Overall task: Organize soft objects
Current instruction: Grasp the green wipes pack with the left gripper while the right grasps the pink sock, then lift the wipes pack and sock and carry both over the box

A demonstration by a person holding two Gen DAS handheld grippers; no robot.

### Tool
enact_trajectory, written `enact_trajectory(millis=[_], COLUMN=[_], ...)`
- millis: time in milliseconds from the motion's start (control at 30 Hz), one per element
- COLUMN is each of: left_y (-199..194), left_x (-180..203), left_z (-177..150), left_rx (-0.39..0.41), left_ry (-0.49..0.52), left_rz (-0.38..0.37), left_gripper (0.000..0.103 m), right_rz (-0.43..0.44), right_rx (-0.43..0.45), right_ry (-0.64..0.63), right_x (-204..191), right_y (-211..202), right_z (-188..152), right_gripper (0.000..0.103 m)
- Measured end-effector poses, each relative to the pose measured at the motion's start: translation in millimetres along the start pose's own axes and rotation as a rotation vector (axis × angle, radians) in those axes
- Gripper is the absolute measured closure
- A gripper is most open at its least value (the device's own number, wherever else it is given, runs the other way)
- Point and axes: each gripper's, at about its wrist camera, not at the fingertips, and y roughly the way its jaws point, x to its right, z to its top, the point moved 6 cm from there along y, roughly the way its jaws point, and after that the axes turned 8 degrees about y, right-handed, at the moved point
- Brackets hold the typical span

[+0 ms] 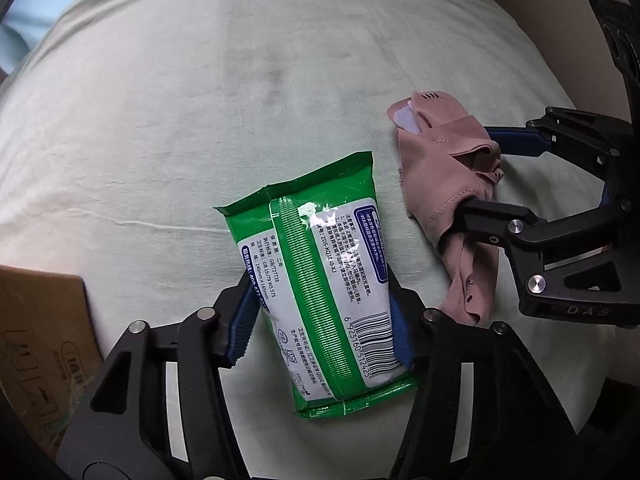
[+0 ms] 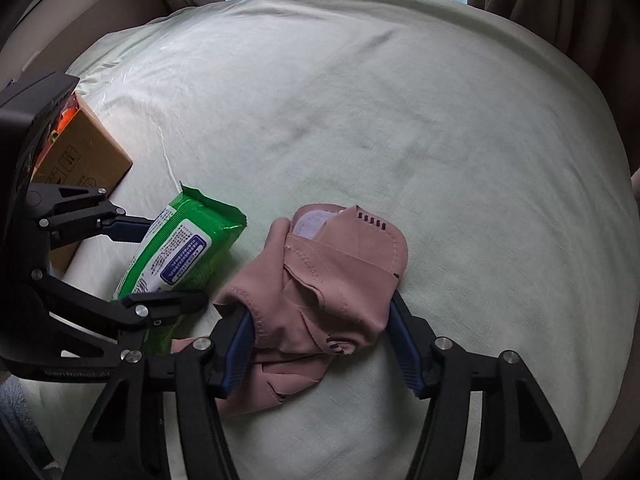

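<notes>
A green and white pack of wet wipes lies on the pale green bedsheet. My left gripper is shut on it, one blue pad on each side. The pack also shows in the right wrist view. A crumpled pink cloth face mask lies to its right. My right gripper is shut on the mask, pads pressed on both sides. The mask and right gripper also show in the left wrist view.
A brown cardboard box stands at the left edge of the bed, also in the left wrist view. Beige curtains hang beyond the bed. The sheet stretches wide beyond both objects.
</notes>
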Motion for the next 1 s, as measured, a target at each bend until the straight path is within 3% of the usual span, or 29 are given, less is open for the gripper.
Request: enact_trajectory(millis=[267,533,800,1000], left_y=[-20,-46,-76,-122], left_x=[-1,-10,-20,-27], left_z=[-8,-6,-4,1], left_rx=[0.018,0.049,0.085,0.139], left_ry=[0.008,0.006,-0.004,-0.004], left_rz=[0.008,0.007,0.010,0.012], left_gripper=[0.055,0.056,0.056,0.056], right_rz=[0.007,0.013,0.012,-0.003], right_rx=[0.018,0.038,0.074,0.126], right_ry=[0.045,0.081,0.110,0.128], right_x=[-1,-3,-9,-21], right_y=[-11,-26,-53,-99], right_z=[3,4,15,28], right_gripper=[0.058,0.079,0.080,0.080])
